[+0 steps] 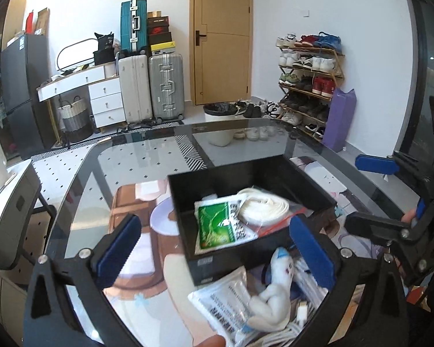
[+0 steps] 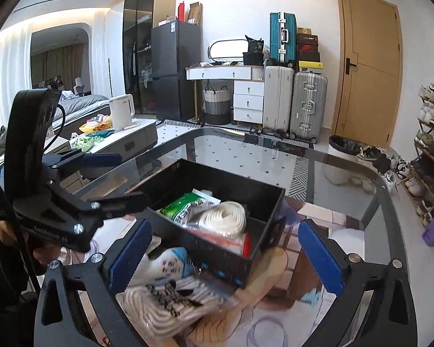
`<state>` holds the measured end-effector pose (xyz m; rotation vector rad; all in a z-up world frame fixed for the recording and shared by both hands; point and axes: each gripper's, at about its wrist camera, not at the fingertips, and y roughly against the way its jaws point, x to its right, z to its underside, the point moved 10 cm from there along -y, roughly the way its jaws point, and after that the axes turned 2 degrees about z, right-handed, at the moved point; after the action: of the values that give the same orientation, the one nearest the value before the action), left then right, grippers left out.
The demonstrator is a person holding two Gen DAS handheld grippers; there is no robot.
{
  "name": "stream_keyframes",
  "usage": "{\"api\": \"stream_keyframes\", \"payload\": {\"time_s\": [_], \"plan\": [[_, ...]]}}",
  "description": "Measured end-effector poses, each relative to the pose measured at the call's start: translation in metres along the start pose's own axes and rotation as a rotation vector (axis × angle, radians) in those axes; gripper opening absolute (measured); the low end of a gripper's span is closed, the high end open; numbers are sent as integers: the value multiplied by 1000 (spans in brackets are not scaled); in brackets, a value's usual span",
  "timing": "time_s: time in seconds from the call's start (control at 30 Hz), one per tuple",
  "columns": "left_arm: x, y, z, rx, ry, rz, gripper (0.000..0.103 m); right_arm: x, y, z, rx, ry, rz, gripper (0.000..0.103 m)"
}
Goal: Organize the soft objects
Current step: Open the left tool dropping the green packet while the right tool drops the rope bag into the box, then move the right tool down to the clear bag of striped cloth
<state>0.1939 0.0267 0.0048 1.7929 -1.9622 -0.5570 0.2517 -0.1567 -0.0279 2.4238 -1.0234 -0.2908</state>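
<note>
Plush toy (image 1: 275, 289) and packets nearest, black box (image 1: 240, 248) beyond on worktop (image 1: 147, 156).
Both my claws, left claw (image 1: 217, 248) and right claw (image 2: 222, 248), gape wide, holding nothing.

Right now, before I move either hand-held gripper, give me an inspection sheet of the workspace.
Surface: glass table with a printed mat under the work area.
Job's things: black bin holds a green packet and a bagged white coil; outside its near wall lie a white plush toy and a printed plastic packet.
Clutter: a bundle of white cord beside the plush.
Grippers: left hand-held gripper open, empty; right hand-held gripper open, empty.
Cables: a black lead on the left hand-held gripper's body.
Surroundings: suitcases, shoe rack, door, bin.
</note>
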Motion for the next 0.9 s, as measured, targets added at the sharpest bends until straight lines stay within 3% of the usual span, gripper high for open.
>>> {"api": "stream_keyframes", "payload": {"time_s": [0.5,0.9], "plan": [[-29,15,40,-27,51,-54,103,9,10,39,-50,-65,0,102],[-38,14,47,-42,72,-51,103,16,12,52,-90,-81,-5,102]]}}
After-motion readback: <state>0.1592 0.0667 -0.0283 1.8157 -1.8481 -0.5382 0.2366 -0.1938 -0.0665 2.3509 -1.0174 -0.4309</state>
